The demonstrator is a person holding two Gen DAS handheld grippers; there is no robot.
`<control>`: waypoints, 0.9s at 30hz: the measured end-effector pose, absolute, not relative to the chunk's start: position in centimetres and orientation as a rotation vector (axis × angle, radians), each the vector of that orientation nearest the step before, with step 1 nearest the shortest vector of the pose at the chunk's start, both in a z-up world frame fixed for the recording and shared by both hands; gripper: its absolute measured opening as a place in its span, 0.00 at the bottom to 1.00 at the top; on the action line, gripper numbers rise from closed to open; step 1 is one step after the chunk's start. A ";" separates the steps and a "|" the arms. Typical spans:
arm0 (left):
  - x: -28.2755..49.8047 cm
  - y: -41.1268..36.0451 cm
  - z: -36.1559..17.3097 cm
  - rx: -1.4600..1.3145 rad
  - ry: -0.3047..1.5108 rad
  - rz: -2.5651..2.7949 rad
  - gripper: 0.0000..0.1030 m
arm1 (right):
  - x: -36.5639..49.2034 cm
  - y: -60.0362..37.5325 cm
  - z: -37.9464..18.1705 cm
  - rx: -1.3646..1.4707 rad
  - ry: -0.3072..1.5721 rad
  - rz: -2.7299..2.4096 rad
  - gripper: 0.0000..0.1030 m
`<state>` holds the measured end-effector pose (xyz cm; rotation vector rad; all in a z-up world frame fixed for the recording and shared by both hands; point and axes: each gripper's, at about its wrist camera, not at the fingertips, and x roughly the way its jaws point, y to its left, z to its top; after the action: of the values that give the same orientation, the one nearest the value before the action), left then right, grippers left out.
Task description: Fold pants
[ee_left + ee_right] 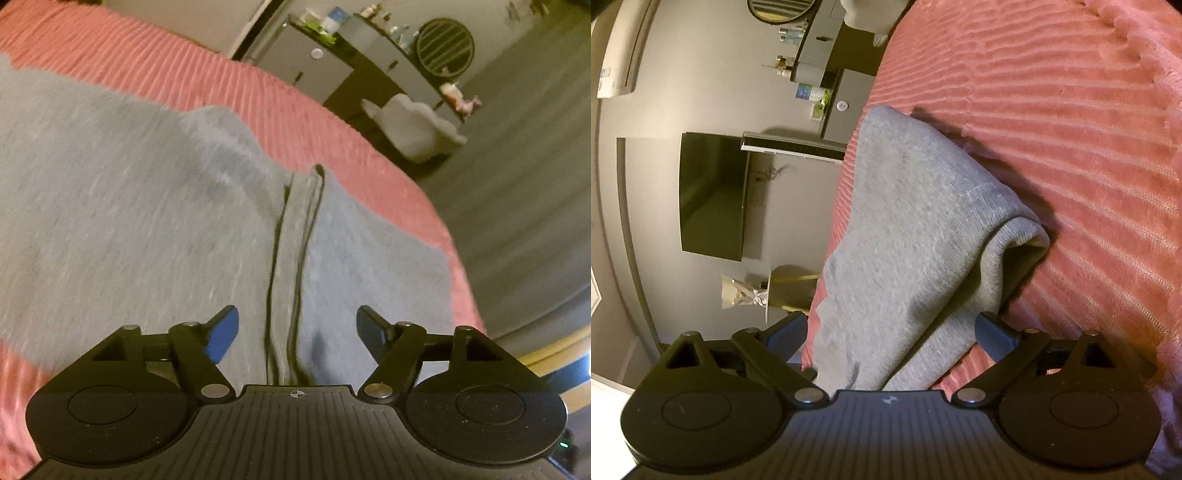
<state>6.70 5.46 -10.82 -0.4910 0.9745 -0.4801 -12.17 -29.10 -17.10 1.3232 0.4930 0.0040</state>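
Bed (258,92): pink ribbed cover. Pants (129,203): grey, spread flat on the bed; one doubled end with a dark seam runs between the fingers of the left gripper (297,328), released. Right gripper (890,332): spread wide, another bunched pants end (905,240) between its fingers, ungrasped.

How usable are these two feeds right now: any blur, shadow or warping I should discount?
Left wrist: motion smear across the grey pants, sharper near the seam; room edges bow. Right wrist: crisper, pants cast a dark shadow on the pink bedspread; walls curve strongly. Both dim and warm-tinted.
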 end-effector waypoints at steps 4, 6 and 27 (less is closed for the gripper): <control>8.7 4.0 -12.1 -0.531 1.015 -0.546 0.73 | -12.6 -29.0 -16.8 1.297 0.494 -0.015 0.94; 9.5 3.1 -12.9 -0.486 1.046 -0.525 0.67 | -13.1 -29.1 -16.1 1.263 0.463 -0.059 0.94; 10.2 2.5 -14.5 -0.566 1.037 -0.666 0.69 | -13.0 -30.5 -16.7 1.285 0.452 -0.131 0.86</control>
<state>10.20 2.52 -14.52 -0.5661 1.0374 -0.6663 -13.04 -30.54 -16.73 1.2849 0.4521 -0.1311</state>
